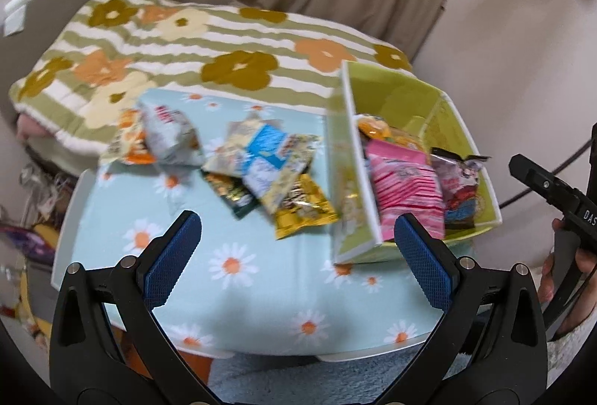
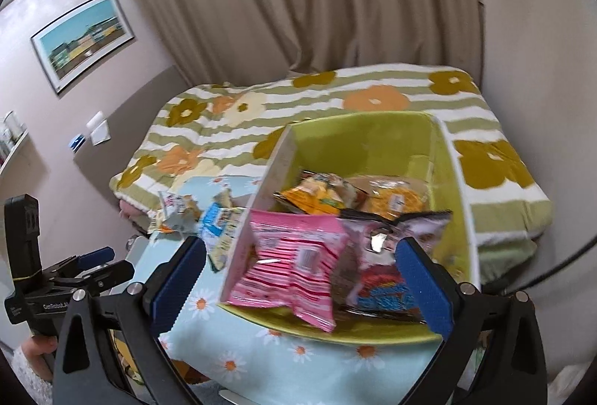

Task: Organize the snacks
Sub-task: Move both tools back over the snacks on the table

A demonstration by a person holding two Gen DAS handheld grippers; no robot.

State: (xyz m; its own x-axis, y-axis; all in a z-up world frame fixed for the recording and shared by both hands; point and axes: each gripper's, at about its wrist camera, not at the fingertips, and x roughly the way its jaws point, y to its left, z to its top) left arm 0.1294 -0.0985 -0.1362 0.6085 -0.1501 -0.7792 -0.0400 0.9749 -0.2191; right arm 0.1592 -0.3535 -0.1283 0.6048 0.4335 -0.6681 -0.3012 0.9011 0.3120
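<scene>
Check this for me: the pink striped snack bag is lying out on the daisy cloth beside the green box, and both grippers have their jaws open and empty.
Wrong on one count: the pink striped snack bag lies inside the green box, not on the daisy cloth, as the right wrist view shows. Both the left gripper and the right gripper do have their jaws open and empty.

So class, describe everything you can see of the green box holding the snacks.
The green box is an open-topped, lime-coloured bin with pale rims, apparently stiff card or plastic. It sits upright on the daisy-print cloth, beside the loose packets. Inside lie a pink striped packet, a dark-edged packet and orange packets behind them. Its far half looks empty.
</scene>
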